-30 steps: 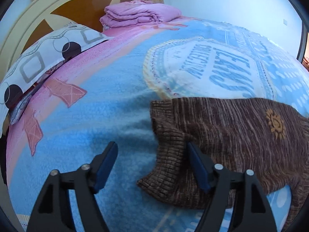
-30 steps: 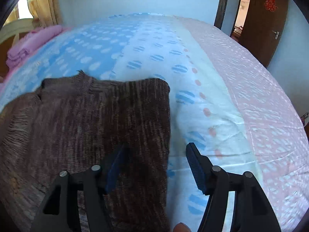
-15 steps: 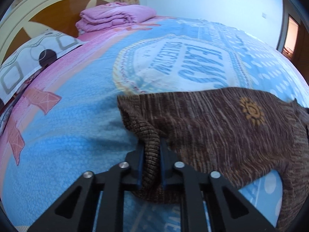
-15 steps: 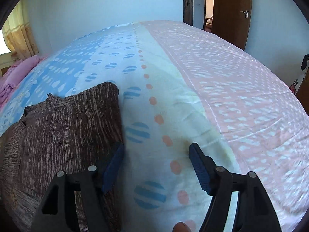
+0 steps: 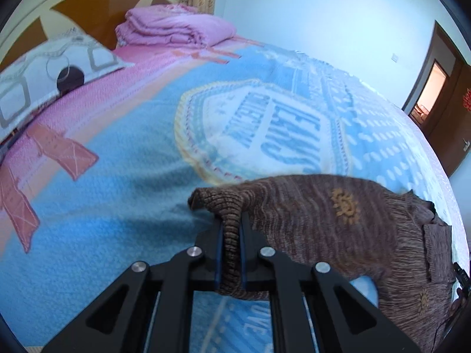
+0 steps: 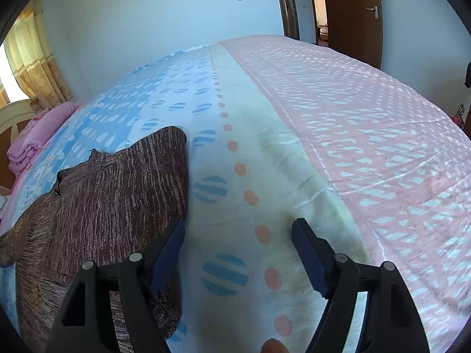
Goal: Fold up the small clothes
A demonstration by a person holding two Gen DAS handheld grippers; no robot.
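Left gripper point(image 5: 230, 245) clamped tight on ribbed hem of brown knit sweater point(image 5: 323, 223), pinched fold standing up between the pads, that edge raised off the bedspread point(image 5: 117, 176). Rest of sweater spread flat on blue part of bedspread, to the right in the left wrist view, orange sun motif facing up. Right gripper point(image 6: 238, 250) not holding anything, jaws opening, only bare cream-and-dotted bedspread point(image 6: 265, 176) between the fingers; left fingertip just at the sweater's point(image 6: 117, 200) right edge, contact unclear. Sweater in right wrist view lying left of the gripper, collar end toward the far side. Folded pink blanket point(image 5: 176, 26) and patterned pillow point(image 5: 59, 67) up at the headboard point(image 5: 73, 3), well apart from the sweater. Dark door point(image 6: 350, 14) beyond the far end of the bed.
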